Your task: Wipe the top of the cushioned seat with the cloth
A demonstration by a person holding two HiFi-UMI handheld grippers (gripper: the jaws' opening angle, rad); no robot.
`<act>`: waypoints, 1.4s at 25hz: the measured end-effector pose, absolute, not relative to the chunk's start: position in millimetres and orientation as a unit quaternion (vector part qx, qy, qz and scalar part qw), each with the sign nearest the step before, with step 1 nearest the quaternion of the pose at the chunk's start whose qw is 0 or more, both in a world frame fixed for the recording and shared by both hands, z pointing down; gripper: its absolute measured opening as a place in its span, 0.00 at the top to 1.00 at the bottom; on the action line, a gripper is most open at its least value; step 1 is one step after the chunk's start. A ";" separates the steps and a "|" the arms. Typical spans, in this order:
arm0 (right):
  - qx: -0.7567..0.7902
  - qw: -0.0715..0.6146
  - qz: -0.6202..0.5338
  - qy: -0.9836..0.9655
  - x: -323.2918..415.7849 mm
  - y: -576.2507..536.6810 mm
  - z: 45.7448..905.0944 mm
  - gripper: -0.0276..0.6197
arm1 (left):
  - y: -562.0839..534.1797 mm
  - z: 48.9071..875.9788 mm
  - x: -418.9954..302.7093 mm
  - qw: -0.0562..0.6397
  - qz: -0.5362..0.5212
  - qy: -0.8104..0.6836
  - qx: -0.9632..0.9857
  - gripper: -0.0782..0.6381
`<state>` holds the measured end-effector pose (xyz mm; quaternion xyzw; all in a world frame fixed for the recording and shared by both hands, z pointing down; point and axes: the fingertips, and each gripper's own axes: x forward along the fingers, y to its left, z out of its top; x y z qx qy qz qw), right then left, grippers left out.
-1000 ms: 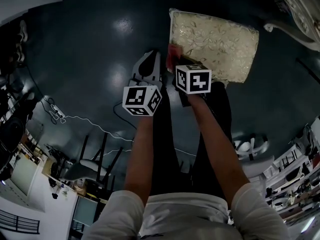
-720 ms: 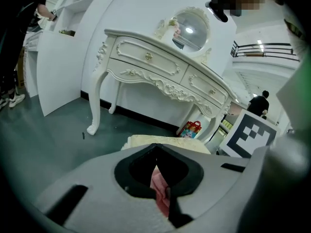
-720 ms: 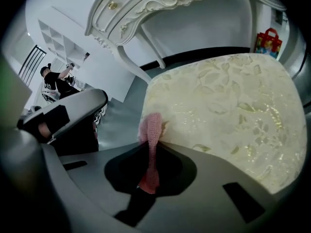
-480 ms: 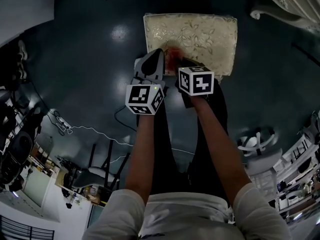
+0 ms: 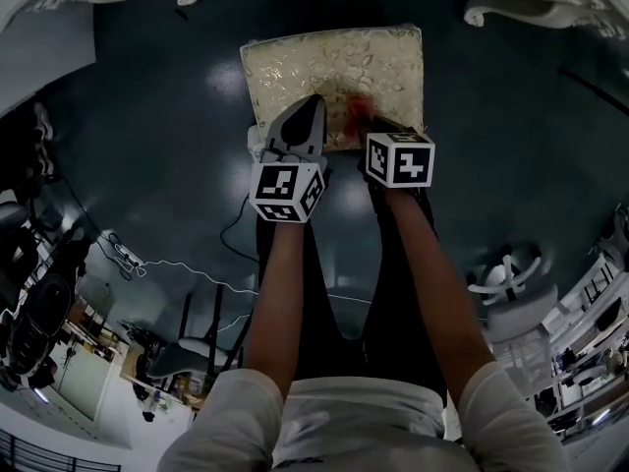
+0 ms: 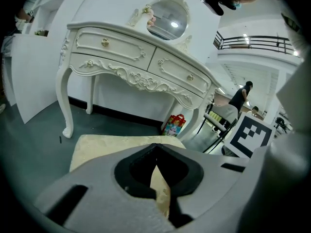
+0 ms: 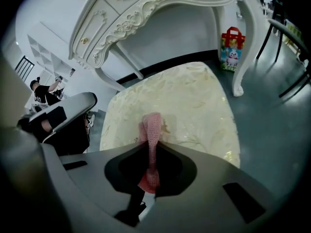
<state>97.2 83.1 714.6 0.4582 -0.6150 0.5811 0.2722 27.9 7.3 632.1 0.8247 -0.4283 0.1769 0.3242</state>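
- Right gripper view: the right gripper has its jaws clamped on the pink cloth, at the cushioned seat's near edge.
- The left gripper, jaws together and empty, is over that same edge.

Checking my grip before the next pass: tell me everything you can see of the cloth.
The cloth is pink with a knitted-looking weave, bunched into a narrow fold. The right gripper is shut on it, pinching its lower part. Its free end pokes past the jaw tips and lies on the cushioned seat, close to the seat's near edge.
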 end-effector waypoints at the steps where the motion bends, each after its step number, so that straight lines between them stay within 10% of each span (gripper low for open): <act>1: 0.463 0.271 0.581 -0.612 106.7 84.6 713.9 0.91 | 8.5 632.3 35.7 0.325 0.177 -0.425 0.826 0.87; 35: 0.554 0.231 0.622 -0.503 243.7 111.8 741.7 0.92 | 30.8 644.7 100.9 0.340 0.179 -0.395 0.835 0.87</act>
